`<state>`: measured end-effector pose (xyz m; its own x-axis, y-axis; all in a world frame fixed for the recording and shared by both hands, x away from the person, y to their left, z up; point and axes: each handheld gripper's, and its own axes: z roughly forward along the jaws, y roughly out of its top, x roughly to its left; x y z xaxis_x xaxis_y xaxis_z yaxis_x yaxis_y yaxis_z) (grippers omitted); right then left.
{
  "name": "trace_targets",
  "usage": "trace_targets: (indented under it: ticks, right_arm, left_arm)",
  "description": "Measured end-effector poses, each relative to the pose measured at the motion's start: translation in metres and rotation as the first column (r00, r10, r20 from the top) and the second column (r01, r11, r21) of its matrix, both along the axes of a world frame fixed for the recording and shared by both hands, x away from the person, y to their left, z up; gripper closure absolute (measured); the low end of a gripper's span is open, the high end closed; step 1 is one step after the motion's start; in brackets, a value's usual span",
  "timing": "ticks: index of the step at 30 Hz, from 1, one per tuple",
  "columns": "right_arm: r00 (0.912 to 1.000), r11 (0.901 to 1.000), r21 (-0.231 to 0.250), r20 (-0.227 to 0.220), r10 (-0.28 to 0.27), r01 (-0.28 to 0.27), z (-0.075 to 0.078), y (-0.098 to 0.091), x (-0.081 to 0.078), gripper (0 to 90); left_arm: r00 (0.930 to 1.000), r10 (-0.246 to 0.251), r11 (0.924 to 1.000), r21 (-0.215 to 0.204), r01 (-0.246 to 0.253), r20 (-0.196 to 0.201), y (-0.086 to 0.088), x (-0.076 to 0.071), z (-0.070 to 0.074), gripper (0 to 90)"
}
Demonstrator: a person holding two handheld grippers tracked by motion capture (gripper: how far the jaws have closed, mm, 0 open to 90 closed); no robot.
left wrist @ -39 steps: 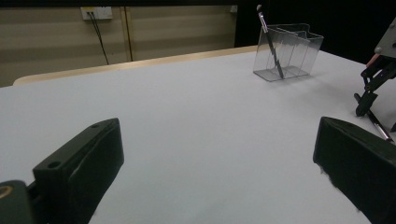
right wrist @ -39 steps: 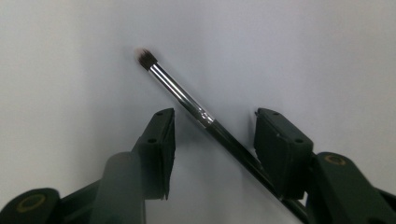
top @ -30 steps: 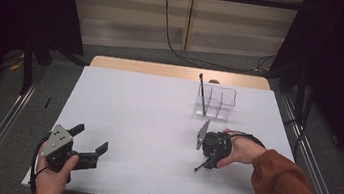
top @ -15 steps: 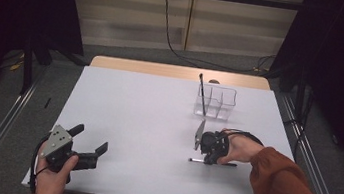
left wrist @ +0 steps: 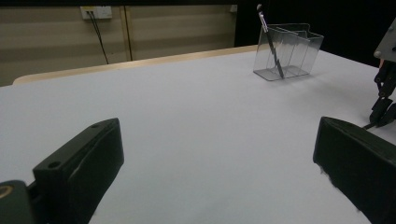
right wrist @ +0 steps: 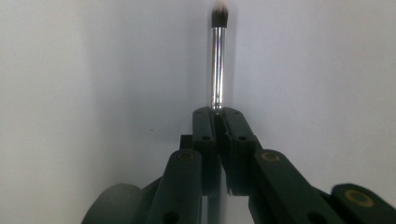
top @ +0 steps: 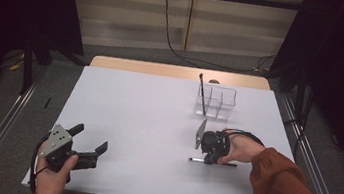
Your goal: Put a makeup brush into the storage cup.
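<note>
Makeup brush point(right wrist: 217, 60) lies flat on the white table point(top: 147, 119), right-front area, in front of the clear organizer point(top: 215, 103). Silver ferrule, dark bristle tip pointing away from the right gripper's camera. In the high view the brush point(top: 199, 160) shows as a thin dark line running left-right under the hand.

Right gripper point(right wrist: 217, 122) points down at the table, jaws pressed together, pinching the brush at the base of the ferrule; the jaws have just been closing, with the brush between them. In the high view the right gripper point(top: 211, 155) is held by a hand point(top: 241, 149) coming out of an orange sleeve point(top: 288, 193).

Organizer is see-through plastic with several compartments, near the far right edge of the table, well apart from the gripped brush. One dark brush point(top: 202, 95) stands tilted in its left compartment, tip up; also seen in the left gripper view point(left wrist: 270, 42).

Left gripper point(top: 87, 142) sits at the front-left corner, held low by the left hand point(top: 54, 175), jaws spread wide, nothing between them. Well apart from the brush and organizer.
</note>
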<state>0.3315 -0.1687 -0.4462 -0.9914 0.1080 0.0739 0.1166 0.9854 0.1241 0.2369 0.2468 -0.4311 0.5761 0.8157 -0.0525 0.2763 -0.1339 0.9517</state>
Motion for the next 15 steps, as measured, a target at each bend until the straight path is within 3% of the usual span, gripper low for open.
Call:
trace_targets:
  ticks: [15]
  right_arm:
    - [0.9981,0.9955,0.080,0.031,-0.054,0.051,0.021,-0.014,0.001,84.6]
  left_arm:
    - [1.0000,0.001,1.0000,0.000,-0.001,0.000,-0.001,0.001,0.000,1.9]
